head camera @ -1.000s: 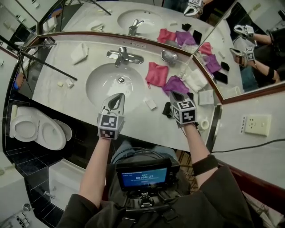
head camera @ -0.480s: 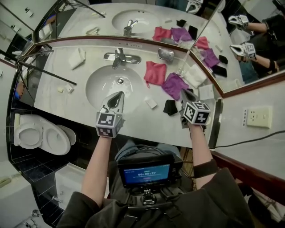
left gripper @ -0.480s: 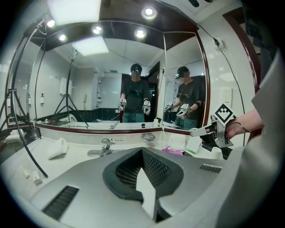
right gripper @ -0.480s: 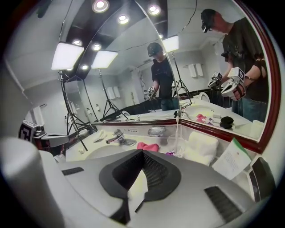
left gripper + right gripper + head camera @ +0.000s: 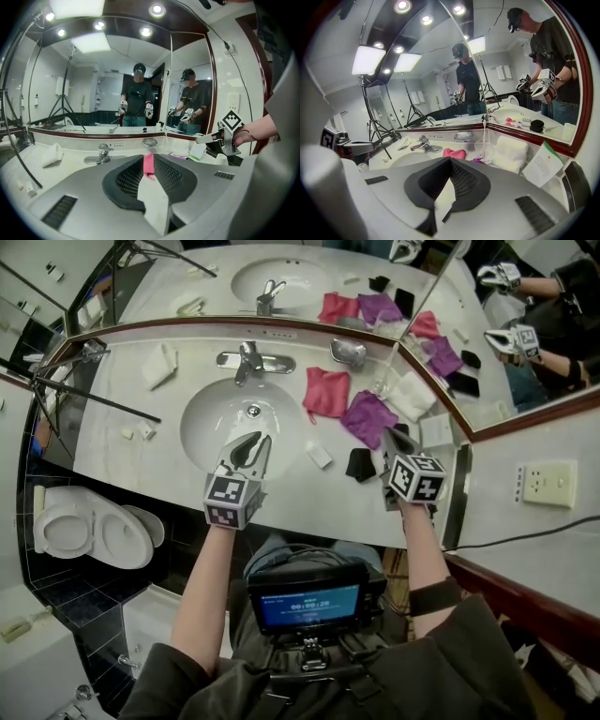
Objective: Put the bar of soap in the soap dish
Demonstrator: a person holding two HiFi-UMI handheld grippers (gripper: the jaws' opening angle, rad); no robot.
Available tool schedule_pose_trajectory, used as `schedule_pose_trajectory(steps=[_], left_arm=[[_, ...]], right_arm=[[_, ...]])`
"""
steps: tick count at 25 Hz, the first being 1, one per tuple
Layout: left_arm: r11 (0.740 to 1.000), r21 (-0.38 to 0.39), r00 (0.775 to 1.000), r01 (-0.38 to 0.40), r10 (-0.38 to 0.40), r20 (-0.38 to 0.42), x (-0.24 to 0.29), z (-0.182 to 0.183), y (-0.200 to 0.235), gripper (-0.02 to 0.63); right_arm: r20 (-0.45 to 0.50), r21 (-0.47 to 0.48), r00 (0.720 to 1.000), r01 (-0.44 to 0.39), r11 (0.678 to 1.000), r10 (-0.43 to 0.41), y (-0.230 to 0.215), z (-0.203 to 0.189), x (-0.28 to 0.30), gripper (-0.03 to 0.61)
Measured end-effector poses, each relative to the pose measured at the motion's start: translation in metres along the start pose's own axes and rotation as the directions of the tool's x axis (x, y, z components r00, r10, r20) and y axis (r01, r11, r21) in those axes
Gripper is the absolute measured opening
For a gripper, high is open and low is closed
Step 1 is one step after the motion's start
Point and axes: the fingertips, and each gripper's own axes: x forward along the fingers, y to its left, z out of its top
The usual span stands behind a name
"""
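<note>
The white bar of soap (image 5: 319,457) lies on the counter between sink and black pouch. The shiny metal soap dish (image 5: 348,352) stands at the back by the mirror, also seen in the left gripper view (image 5: 150,141) and right gripper view (image 5: 463,136). My left gripper (image 5: 257,440) hovers over the sink's front rim, left of the soap; its jaws have just been opening a little and hold nothing. My right gripper (image 5: 387,434) is shut and empty, to the right of the soap beside the purple cloth.
A sink basin (image 5: 246,413) and faucet (image 5: 248,360) fill the middle. A pink cloth (image 5: 326,393), purple cloth (image 5: 367,418), black pouch (image 5: 360,465), folded white towel (image 5: 409,397) and glass (image 5: 382,385) crowd the right. A toilet (image 5: 84,531) stands below left.
My right gripper moved to the right, off the black pouch, and rolled. My left gripper stayed put and its jaws parted slightly.
</note>
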Motion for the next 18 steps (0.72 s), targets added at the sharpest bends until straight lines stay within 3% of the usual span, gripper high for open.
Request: schedule_pose_trajectory(steps=[4,8,11,14,18], left_arm=[[0.995,0.025,0.991,0.096,-0.093,-0.096,0.013,-0.013,-0.018,0.157],[0.972,0.073,0.953,0.223,-0.201,-0.227,0.032,-0.034,-0.045,0.266],[0.939,0.112,0.900,0.325,-0.271,-0.341,0.051,-0.055,-0.067,0.352],[0.900,0.125,0.832,0.418,-0.323,-0.451,0.069,-0.080,-0.090,0.398],[0.855,0.138,0.750,0.500,-0.348,-0.562,0.096,-0.116,-0.111,0.409]], right_arm=[[-0.004,0.018,1.000,0.010,1.000,-0.010,0.000,-0.006,-0.004,0.017],[-0.008,0.038,1.000,0.029,0.999,-0.029,-0.002,-0.020,-0.007,0.017],[-0.007,0.070,0.999,0.051,0.996,-0.051,-0.004,-0.034,-0.014,0.017],[0.002,0.115,0.996,0.089,0.989,-0.090,-0.009,-0.052,-0.027,0.017],[0.010,0.155,0.988,0.151,0.976,-0.154,-0.017,-0.075,-0.046,0.017]])
